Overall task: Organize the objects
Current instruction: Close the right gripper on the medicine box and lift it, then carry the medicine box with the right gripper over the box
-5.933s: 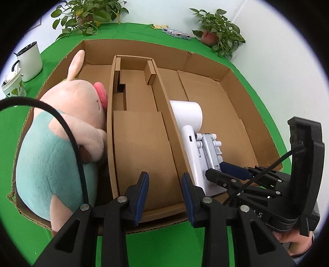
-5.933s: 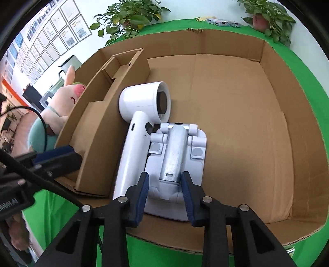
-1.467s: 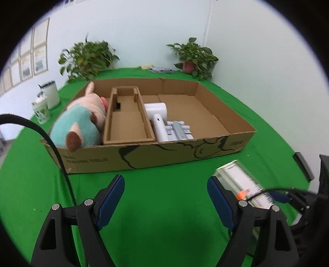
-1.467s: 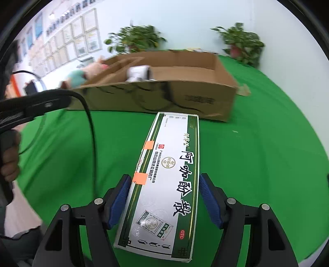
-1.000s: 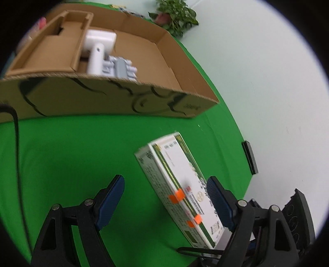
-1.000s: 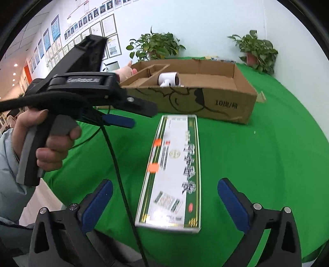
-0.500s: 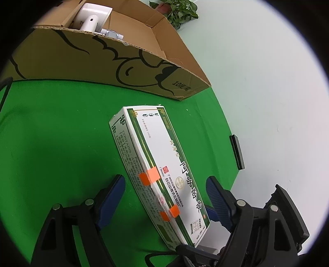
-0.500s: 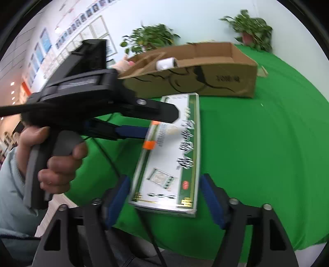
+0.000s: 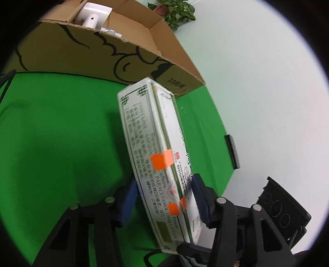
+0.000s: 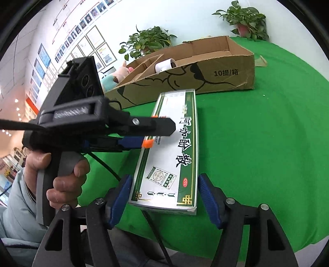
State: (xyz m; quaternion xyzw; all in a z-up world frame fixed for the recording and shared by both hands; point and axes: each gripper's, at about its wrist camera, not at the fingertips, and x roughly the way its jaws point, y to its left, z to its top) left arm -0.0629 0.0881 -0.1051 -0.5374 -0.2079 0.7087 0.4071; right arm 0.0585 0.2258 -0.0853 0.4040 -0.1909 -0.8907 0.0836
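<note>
Two blue pads of the left hand-held gripper (image 9: pixel 163 202) are closing on a long white-and-green medicine box (image 9: pixel 156 156) in the left wrist view, one pad against each long face. The box, marked with orange stickers, is standing tilted above the green bench (image 9: pixel 61 127), its far end pointing at the cardboard box (image 9: pixel 123 59) near the bench's far edge. A white appliance (image 9: pixel 90 14) is lying inside that carton.

Seen from the right wrist, the medicine box (image 10: pixel 172 147) is lying lengthwise between the pads of the right hand-held gripper (image 10: pixel 162 200), whose jaws are closing too; whether its pads are pressing the box's near end cannot be told. A person's hand (image 10: pixel 59 170) is squeezing the left tool's handle while its finger is reaching across the box's left edge. A plush toy (image 10: pixel 115 77) is sitting in the carton's (image 10: pixel 226 74) left compartment.
</note>
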